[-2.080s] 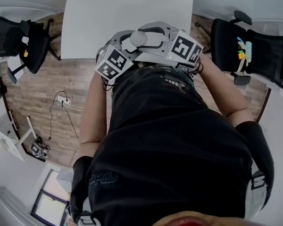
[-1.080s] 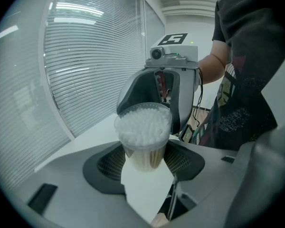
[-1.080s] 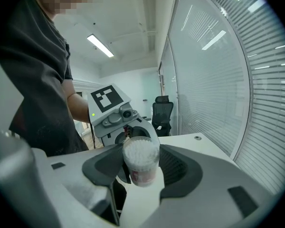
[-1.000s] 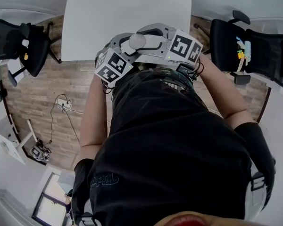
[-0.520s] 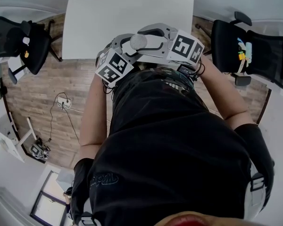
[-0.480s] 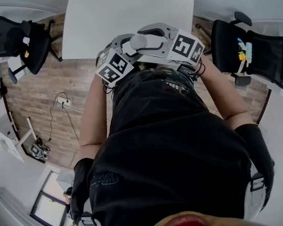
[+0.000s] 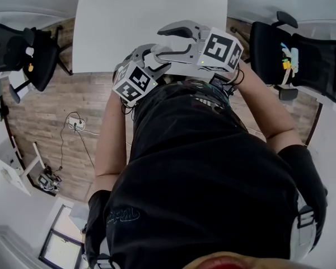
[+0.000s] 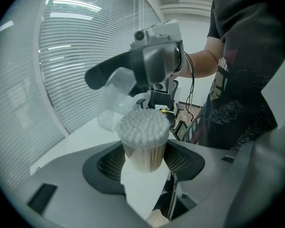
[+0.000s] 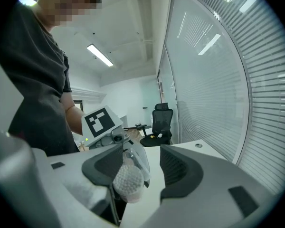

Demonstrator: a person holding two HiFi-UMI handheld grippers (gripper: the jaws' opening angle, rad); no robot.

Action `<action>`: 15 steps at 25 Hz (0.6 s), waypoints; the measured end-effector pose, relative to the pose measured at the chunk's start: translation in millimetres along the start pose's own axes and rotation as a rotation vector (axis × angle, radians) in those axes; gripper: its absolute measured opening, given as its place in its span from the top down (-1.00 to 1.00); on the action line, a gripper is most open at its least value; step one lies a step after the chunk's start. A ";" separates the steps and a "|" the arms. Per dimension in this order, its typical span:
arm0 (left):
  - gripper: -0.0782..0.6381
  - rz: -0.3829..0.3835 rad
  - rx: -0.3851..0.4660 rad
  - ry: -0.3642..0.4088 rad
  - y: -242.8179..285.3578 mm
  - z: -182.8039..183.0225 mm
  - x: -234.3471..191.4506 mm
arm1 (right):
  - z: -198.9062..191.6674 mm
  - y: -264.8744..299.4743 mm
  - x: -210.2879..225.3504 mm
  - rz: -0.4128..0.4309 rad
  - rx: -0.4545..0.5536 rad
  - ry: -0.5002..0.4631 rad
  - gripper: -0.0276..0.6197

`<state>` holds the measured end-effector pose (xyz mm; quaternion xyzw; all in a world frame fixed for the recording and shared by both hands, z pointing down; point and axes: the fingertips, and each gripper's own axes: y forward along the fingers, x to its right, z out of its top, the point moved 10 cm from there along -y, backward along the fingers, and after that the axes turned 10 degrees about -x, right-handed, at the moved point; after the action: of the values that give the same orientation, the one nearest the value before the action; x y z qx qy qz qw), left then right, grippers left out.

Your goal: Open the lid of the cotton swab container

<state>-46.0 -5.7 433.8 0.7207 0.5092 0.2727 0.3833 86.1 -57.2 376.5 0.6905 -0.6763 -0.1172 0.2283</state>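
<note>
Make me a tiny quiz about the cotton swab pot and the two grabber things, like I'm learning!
1. True or false: the tips of the cotton swabs are bare, with the clear lid off them.
2. Which gripper clamps the cotton swab container: A left, B right, C neither?
3. Fill in: in the right gripper view, a black ____ stands beyond the white table.
Key: 1 true. 2 A, the left gripper. 3 chair.

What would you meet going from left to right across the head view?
A black mesh office chair, left gripper's black-and-white marker cube, right gripper's black-and-white marker cube, second black office chair.
</note>
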 end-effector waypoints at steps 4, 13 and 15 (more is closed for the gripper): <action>0.04 -0.005 -0.021 0.031 2.1 0.1 4.2 | 8.8 -5.4 7.6 -0.026 0.025 0.015 0.13; 0.04 -0.025 -0.021 0.026 6.8 -0.6 5.6 | 14.8 -3.8 28.3 -0.043 0.029 -0.002 0.13; 0.04 -0.029 -0.021 0.012 7.6 -2.3 6.4 | 13.3 -6.5 25.5 -0.017 0.042 -0.001 0.13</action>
<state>-41.7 -0.5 441.4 0.7076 0.5190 0.2770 0.3915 87.1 -84.6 365.7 0.7009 -0.6727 -0.1053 0.2125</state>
